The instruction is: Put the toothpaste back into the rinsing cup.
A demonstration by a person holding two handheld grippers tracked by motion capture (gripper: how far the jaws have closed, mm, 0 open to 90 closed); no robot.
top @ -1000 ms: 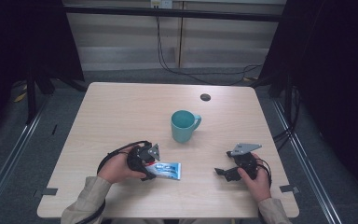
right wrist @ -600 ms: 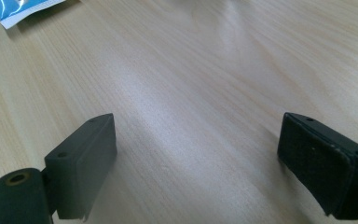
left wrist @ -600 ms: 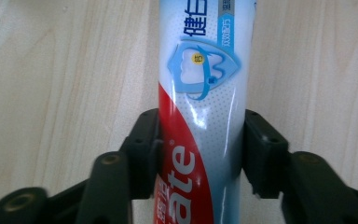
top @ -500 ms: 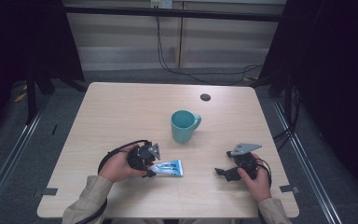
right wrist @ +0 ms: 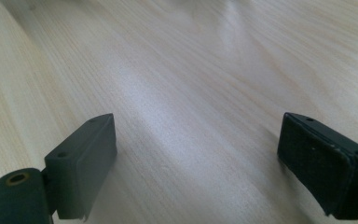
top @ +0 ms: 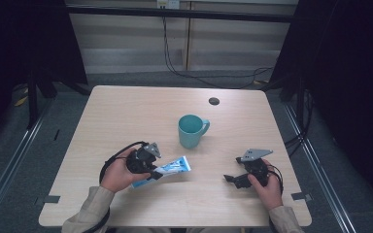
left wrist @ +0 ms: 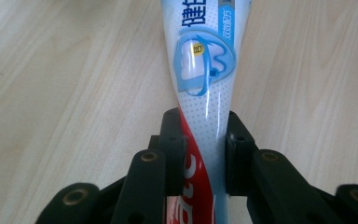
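Left gripper (top: 151,171), held in the person's left hand (top: 119,171): its two black jaws have just been closing and now clamp a toothpaste tube (top: 167,170) between the pads. In the left gripper view the pads (left wrist: 173,149) press on both flanks of the tube (left wrist: 205,88) at its narrower, red-printed part, while the wider blue-and-white part with a tooth emblem runs away from the jaws over the wood. The tube lies low over the table (top: 126,116), slanting slightly; whether it touches the surface cannot be told.

Right gripper (top: 235,178), held in the person's right hand (top: 267,187): its jaws stand wide apart with nothing between them. In the right gripper view the two pads (right wrist: 86,163) sit at the left and right edges of the frame, with bare wood grain (right wrist: 191,93) between them. A grey three-cornered plate (top: 255,154) tops this gripper.

Landmark: the teal mug (top: 191,131), upright near the table's centre, handle turned to the right side of the high view. The toothpaste tube lies near the mug, on the person's side of it and slightly to its left; the left gripper grips the tube end farther from the mug. The right gripper rests on the person's side of the mug and well to its right. A small dark round fitting (top: 213,101) lies beyond the mug, toward the far edge.
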